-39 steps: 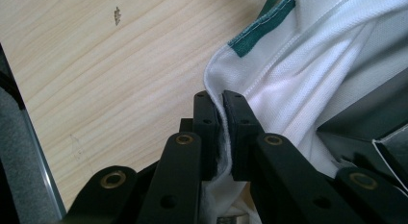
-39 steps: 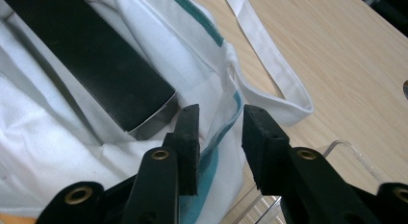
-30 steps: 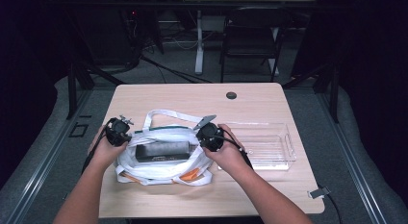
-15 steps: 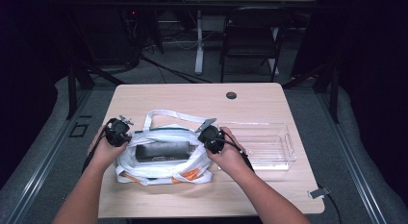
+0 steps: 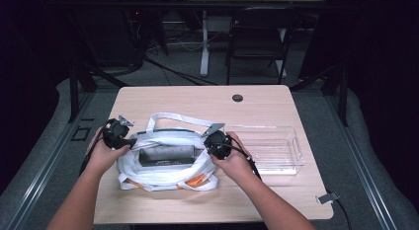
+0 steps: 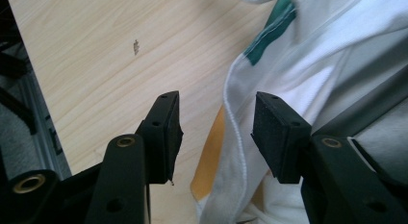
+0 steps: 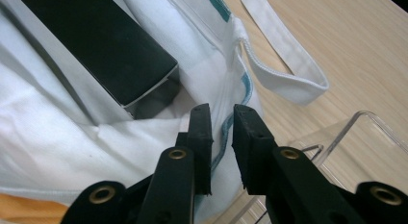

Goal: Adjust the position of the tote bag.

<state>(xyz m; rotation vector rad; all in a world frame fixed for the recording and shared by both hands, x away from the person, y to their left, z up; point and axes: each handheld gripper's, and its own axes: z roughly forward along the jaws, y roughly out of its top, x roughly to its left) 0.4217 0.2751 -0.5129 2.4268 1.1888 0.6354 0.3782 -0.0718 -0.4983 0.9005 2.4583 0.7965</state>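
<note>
- Centrally placed on the table (image 5: 163, 99): a white cloth bag (image 5: 165, 163), lying toward the near edge, with a dark flat box (image 5: 165, 154) inside its open mouth.
- Flanked at its two ends by the tools: left tool (image 5: 129, 141) at the bag's left rim, right tool (image 5: 210, 148) at its right rim, each held in a hand (image 5: 236, 163).
- Left tool (image 6: 216, 132) seen with jaws set wide, the bag's hemmed edge (image 6: 235, 152) running between the pads without either pad clearly pressing it.
- Right tool (image 7: 222, 137) seen with jaws narrow, straddling the bag's teal-trimmed rim (image 7: 226, 128); cannot tell whether pinched or merely close.
- Crowded on the right: a clear plastic tray (image 5: 276, 148) just beside the right hand, its near wall (image 7: 337, 137) close under the right tool.
- Open room left on the far half of the table, apart from a round dark grommet (image 5: 237, 97); also a bare strip along the near edge.
- Light wood-grain surface; dim room beyond, with a chair (image 5: 257, 42), a desk leg and cables on grey floor.
- Shown close up from the left tool: an orange patch (image 6: 211, 156) under the white cloth and a green stripe (image 6: 272, 27).
- Shown close up from the right tool: a loose white strap (image 7: 288, 70) lying flat on the wood, and the box's dark end (image 7: 110, 51).
</note>
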